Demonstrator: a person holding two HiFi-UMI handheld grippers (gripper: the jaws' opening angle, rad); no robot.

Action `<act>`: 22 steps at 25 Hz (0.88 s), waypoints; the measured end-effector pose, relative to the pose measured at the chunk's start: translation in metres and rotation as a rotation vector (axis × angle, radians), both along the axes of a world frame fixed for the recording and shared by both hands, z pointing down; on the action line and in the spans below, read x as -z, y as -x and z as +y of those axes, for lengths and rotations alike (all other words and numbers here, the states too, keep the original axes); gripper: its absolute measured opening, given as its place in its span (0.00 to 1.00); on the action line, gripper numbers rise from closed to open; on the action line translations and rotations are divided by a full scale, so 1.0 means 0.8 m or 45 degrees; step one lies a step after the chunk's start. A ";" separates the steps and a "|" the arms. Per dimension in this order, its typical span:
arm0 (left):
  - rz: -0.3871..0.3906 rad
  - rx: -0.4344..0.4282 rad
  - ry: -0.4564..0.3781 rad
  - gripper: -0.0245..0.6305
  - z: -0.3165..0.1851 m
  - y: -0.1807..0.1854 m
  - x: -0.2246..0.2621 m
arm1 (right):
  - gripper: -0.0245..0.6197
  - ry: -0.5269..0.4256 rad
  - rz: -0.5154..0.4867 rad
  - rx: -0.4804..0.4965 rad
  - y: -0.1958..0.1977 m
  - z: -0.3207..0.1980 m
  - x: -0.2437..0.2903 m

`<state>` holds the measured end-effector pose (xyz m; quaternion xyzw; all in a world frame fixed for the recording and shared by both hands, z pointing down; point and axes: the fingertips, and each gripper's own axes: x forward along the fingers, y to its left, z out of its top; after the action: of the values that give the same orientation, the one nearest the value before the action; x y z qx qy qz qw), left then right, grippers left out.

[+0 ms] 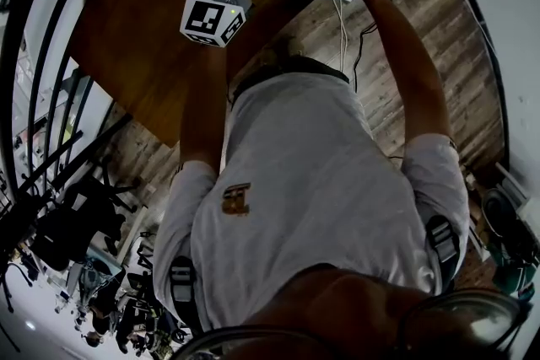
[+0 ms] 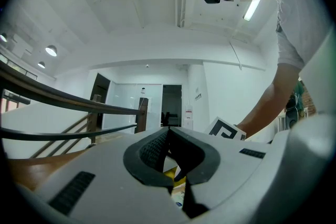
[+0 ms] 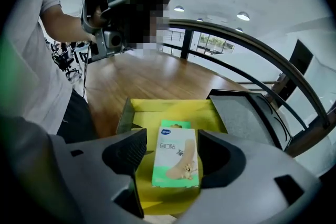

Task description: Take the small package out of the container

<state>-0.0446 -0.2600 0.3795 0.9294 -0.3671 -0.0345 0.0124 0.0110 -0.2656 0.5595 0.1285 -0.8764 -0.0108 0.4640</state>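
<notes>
Here right tool point(image 3: 171, 136) spread astride package point(image 3: 176, 164), arm point(image 1: 413, 72) outstretched.

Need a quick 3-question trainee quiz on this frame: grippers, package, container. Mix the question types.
1. True or false: the right gripper is clamped on the small package.
2. Where does the small package lie? A) in the yellow container; B) on the bare wooden table; C) on the floor.
3. Fill in: the jaws of the left gripper stand ____, with nothing held.

Key: 1 false, its jaws stand apart on either side of the package; 2 A; 3 together.
</notes>
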 end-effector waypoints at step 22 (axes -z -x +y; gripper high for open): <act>-0.025 0.053 0.031 0.07 -0.015 0.019 -0.012 | 0.51 0.181 0.205 0.068 0.000 -0.019 -0.055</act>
<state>-0.0601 -0.2720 0.3892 0.9216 -0.3870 -0.0213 0.0194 0.0107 -0.2811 0.6031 0.0706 -0.8378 0.0286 0.5406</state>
